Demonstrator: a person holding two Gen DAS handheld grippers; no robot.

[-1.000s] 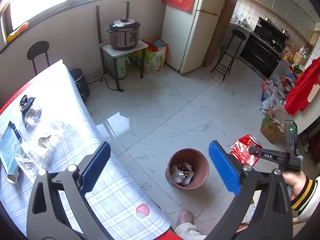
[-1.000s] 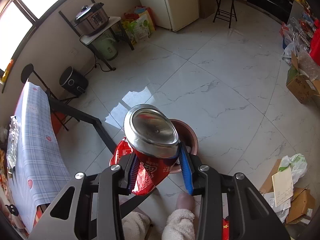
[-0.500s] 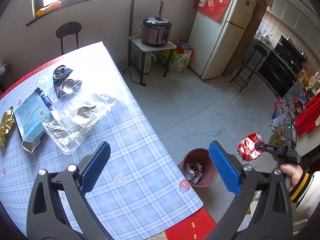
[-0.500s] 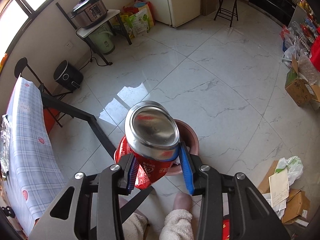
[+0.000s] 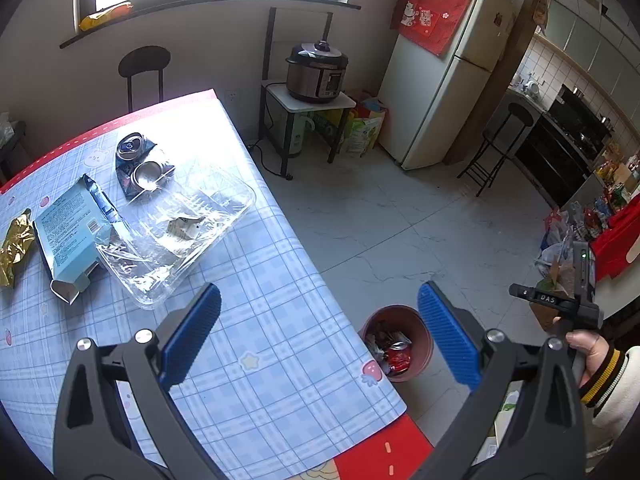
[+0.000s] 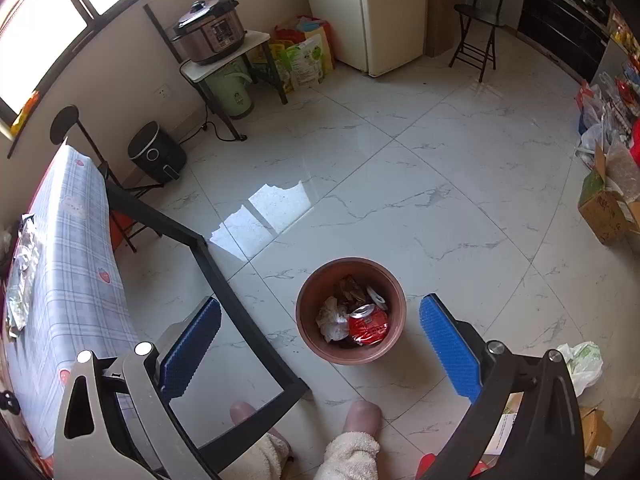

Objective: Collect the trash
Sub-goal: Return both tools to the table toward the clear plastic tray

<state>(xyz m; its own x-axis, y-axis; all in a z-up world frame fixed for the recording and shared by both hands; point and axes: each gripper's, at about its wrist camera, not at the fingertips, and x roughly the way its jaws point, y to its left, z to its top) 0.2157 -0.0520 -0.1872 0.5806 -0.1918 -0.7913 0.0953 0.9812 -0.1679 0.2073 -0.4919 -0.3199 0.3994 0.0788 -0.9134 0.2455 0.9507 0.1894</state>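
Down at the near edge of each wrist view, two blue-padded jaws stand wide apart. The right gripper (image 6: pixel 320 344) tips steeply toward the floor, its jaws opening with nothing between them; directly beneath them sits one brown trash bin (image 6: pixel 312 344), and in it one crushed red can (image 6: pixel 368 324) lies beside crumpled paper. In the left wrist view a hand (image 5: pixel 580 344) in a striped cuff holds this gripper out over the floor beyond the table's corner.

The left gripper (image 5: pixel 318 336) slants down over the near right corner of the tabletop (image 5: pixel 260 360), jaws apart and empty, pads clear of the checked cloth. Further along, toward the far left part of the tabletop, the remaining trash lies together: one clear plastic tray (image 5: pixel 180 232), one light-blue carton (image 5: pixel 68 232) touching its left side, one gold wrapper (image 5: pixel 16 248) at the left edge, and one flattened dark can (image 5: pixel 140 164) just beyond the tray. Beyond the table stands one black chair (image 5: pixel 144 68).
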